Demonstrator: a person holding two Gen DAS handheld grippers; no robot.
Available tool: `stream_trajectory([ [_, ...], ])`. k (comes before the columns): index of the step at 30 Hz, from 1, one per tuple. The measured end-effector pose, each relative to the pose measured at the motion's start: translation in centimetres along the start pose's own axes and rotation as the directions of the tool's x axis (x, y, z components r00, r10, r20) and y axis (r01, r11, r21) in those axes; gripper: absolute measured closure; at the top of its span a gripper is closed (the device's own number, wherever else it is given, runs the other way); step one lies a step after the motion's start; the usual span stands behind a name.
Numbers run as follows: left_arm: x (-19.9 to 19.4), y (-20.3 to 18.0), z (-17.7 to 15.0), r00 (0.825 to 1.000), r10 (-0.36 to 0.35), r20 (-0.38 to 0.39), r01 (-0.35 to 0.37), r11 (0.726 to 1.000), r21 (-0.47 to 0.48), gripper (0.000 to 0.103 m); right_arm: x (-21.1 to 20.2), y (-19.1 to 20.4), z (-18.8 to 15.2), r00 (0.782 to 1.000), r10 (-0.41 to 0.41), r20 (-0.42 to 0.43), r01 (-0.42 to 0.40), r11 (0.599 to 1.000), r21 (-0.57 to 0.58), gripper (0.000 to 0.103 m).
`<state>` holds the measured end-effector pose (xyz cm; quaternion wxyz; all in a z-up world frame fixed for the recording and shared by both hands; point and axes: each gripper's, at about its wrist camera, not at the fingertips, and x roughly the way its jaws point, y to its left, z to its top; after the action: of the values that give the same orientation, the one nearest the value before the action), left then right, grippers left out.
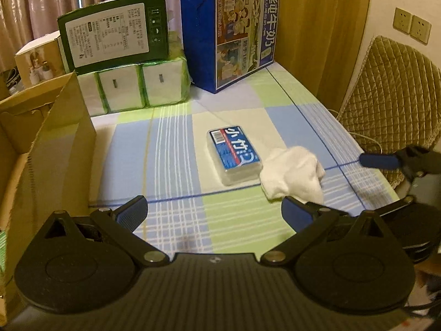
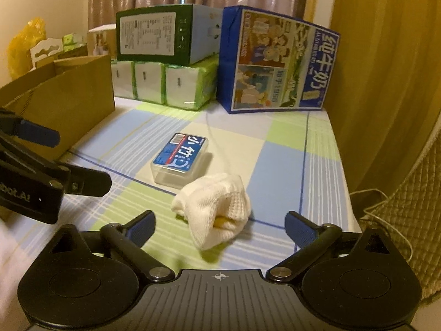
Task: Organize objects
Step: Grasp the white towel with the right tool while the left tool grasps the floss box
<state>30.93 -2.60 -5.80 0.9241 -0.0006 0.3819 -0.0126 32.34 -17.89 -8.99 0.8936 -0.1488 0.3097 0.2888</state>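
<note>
Two loose items wait on the tabletop (image 2: 286,149): clear card case (image 2: 180,160) touching white sock (image 2: 217,207). Both grippers, left (image 1: 213,212) and right (image 2: 220,224), spread wide, empty. Next call, probably: right closes on the sock, cardboard box (image 2: 69,99) its likely destination.

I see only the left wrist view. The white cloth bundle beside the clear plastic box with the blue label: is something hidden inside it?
Observer: Yes. The right wrist view shows a yellow item inside the opening of the white knitted cloth bundle.
Operator: Are the jaws of the right gripper open?
Observer: The right gripper has its jaws wide open and holds nothing. The bundle lies just ahead of them, untouched.
Operator: What is behind the cardboard box?
Observer: A yellow plastic bag sits at the far left, behind the brown cardboard box.
</note>
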Motion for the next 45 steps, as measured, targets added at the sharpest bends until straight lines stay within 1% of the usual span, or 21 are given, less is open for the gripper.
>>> stream_trajectory([
  [2, 0.4, -0.1, 0.3, 1.000, -0.002, 0.007, 0.002, 1.000, 0.010, 0.002, 0.7, -0.1, 0.1, 1.000, 0.002, -0.005, -0.002, 1.000, -0.009, 0.014],
  [4, 0.7, -0.2, 0.4, 1.000, 0.001, 0.013, -0.001, 1.000, 0.019, 0.002, 1.4, -0.3, 0.2, 1.000, 0.006, -0.004, -0.006, 1.000, -0.011, 0.015],
  [8, 1.4, 0.0, 0.7, 1.000, 0.001, 0.012, -0.001, 1.000, 0.010, 0.002, 2.8, -0.3, 0.2, 1.000, 0.025, -0.017, -0.026, 0.999, -0.042, 0.018],
  [10, 1.7, 0.0, 0.7, 1.000, -0.002, 0.009, 0.002, 1.000, 0.007, 0.002, 3.6, -0.1, 0.1, 0.999, 0.033, -0.032, -0.035, 0.998, -0.054, 0.022],
  [11, 1.9, 0.0, 0.7, 1.000, 0.000, 0.008, 0.000, 1.000, 0.008, 0.002, 3.9, -0.1, 0.0, 0.999, 0.036, -0.038, -0.038, 0.998, -0.053, 0.025],
  [13, 2.1, -0.1, 0.7, 1.000, -0.005, 0.008, 0.005, 1.000, 0.010, 0.002, 4.5, 0.0, -0.2, 0.998, 0.038, -0.050, -0.041, 0.998, -0.047, 0.034],
  [14, 2.3, -0.2, 0.7, 1.000, -0.007, 0.007, 0.007, 1.000, 0.010, 0.002, 4.7, 0.1, -0.3, 0.998, 0.034, -0.055, -0.036, 0.998, -0.049, 0.042],
  [15, 2.4, -0.2, 0.7, 1.000, -0.010, 0.007, 0.010, 1.000, 0.010, 0.002, 4.8, 0.1, -0.3, 0.998, 0.025, -0.057, -0.028, 0.998, -0.050, 0.044],
  [16, 2.5, -0.3, 0.7, 1.000, -0.010, 0.008, 0.010, 1.000, 0.011, 0.002, 4.7, 0.1, -0.4, 0.998, 0.025, -0.052, -0.027, 0.999, -0.046, 0.046],
  [18, 2.8, -0.3, 0.7, 1.000, -0.011, 0.005, 0.011, 1.000, 0.010, 0.002, 4.5, 0.1, -0.4, 0.999, 0.014, -0.045, -0.017, 0.998, -0.054, 0.058],
  [21, 3.2, -0.4, 0.7, 1.000, -0.010, 0.001, 0.010, 1.000, 0.008, 0.002, 3.8, 0.0, -0.4, 0.999, 0.011, -0.040, -0.013, 0.998, -0.059, 0.070],
  [23, 3.6, -0.5, 0.8, 1.000, -0.011, 0.004, 0.011, 1.000, 0.009, 0.002, 3.5, -0.4, -0.3, 0.999, -0.009, -0.034, 0.007, 0.999, -0.048, 0.072],
  [27, 4.7, -0.7, 1.1, 1.000, -0.021, 0.007, 0.021, 1.000, -0.003, 0.002, 2.7, -2.1, -0.1, 0.999, -0.045, -0.009, 0.045, 0.999, 0.028, 0.072],
  [30, 6.0, -0.7, 1.6, 1.000, -0.019, 0.012, 0.020, 0.999, -0.029, 0.002, 2.4, -3.3, 0.0, 0.998, -0.067, -0.009, 0.068, 0.995, 0.074, 0.072],
  [34, 7.9, -0.5, 2.3, 0.999, -0.026, 0.019, 0.027, 0.996, -0.085, 0.003, 2.4, -4.1, -0.3, 0.994, -0.106, -0.020, 0.108, 0.988, 0.107, 0.072],
  [38, 9.5, -1.2, 2.8, 0.999, -0.017, 0.037, 0.019, 0.998, -0.062, 0.005, 2.5, -4.8, -0.7, 0.991, -0.128, -0.038, 0.132, 0.981, 0.142, 0.072],
  [42, 11.1, -1.6, 3.1, 0.999, -0.006, 0.037, 0.008, 0.998, -0.062, 0.013, 2.3, -5.0, -0.9, 0.991, -0.126, -0.045, 0.132, 0.978, 0.164, 0.072],
  [43, 11.5, -1.7, 3.2, 0.999, -0.001, 0.032, 0.003, 0.998, -0.059, 0.013, 2.3, -5.0, -1.0, 0.991, -0.123, -0.047, 0.129, 0.978, 0.167, 0.072],
  [45, 12.2, -1.8, 3.3, 1.000, 0.004, 0.018, -0.003, 0.998, -0.058, 0.018, 2.1, -5.0, -1.1, 0.992, -0.120, -0.050, 0.127, 0.977, 0.172, 0.072],
])
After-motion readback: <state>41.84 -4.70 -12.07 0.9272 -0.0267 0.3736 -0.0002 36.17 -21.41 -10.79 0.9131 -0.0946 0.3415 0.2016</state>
